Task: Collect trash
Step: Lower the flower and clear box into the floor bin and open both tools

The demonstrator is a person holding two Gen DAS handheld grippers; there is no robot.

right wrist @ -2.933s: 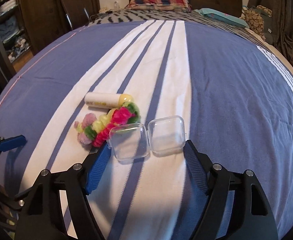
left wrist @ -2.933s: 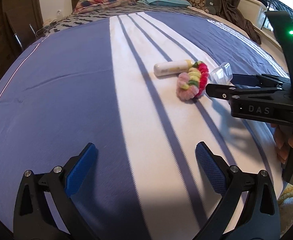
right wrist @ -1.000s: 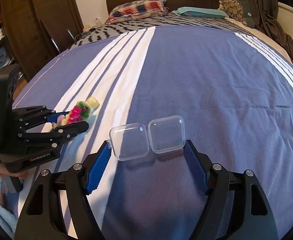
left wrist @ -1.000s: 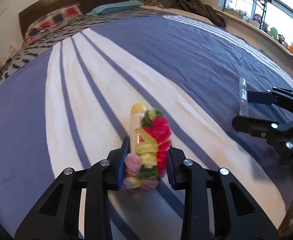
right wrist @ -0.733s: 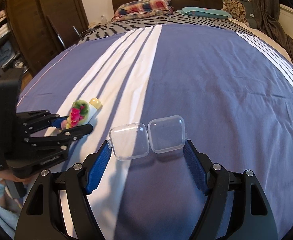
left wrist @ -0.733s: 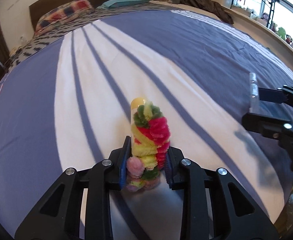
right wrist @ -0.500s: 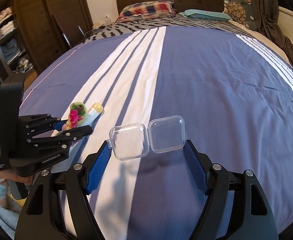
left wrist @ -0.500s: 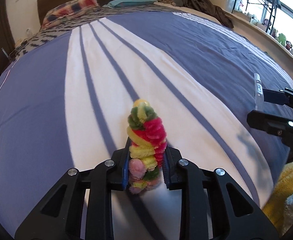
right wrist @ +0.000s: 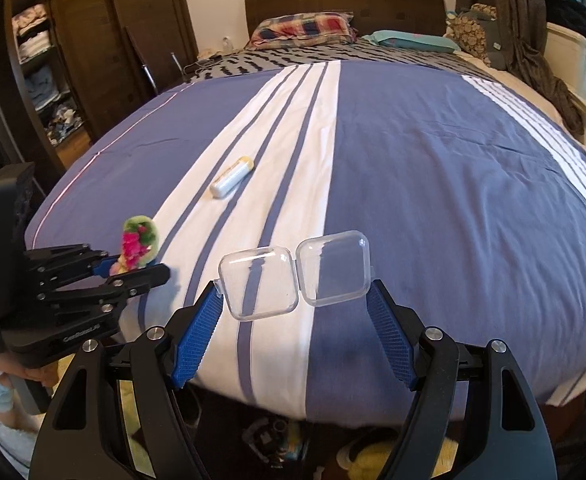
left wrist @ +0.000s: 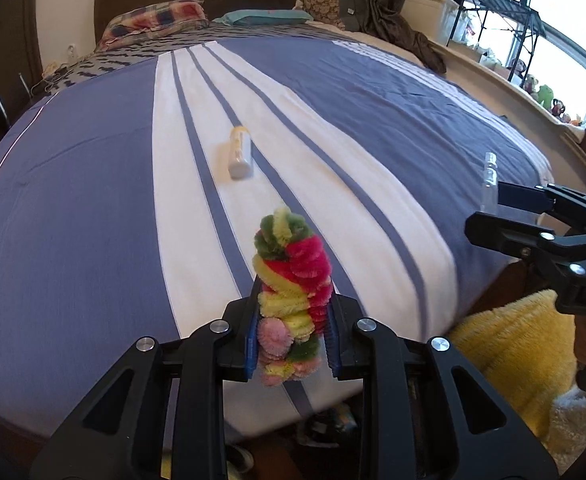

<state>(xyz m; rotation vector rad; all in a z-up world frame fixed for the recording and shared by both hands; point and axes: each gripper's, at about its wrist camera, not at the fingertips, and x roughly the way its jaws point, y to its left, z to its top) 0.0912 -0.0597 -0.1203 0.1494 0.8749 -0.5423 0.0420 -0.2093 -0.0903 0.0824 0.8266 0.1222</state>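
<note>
My left gripper (left wrist: 292, 334) is shut on a fuzzy pink, yellow and green twisted ring (left wrist: 291, 280) and holds it up over the bed's near edge; it also shows in the right wrist view (right wrist: 137, 246). My right gripper (right wrist: 295, 312) is shut on an open clear plastic case (right wrist: 295, 278), held between its blue pads above the near edge; the case shows edge-on in the left wrist view (left wrist: 490, 178). A small white tube with a yellow cap (left wrist: 240, 153) lies on the white stripe of the bed, also in the right wrist view (right wrist: 232, 176).
The bed cover (right wrist: 433, 160) is blue with white stripes. Pillows (right wrist: 305, 26) lie at the headboard. A wooden wardrobe (right wrist: 73, 40) stands left. A yellow fluffy rug (left wrist: 513, 344) and clutter lie on the floor below the bed's edge. A window sill (left wrist: 533, 92) is right.
My left gripper has lifted the fuzzy ring and drawn back toward the bed's near edge, leaving the tube behind. My right gripper has drawn back too, still holding the clear case.
</note>
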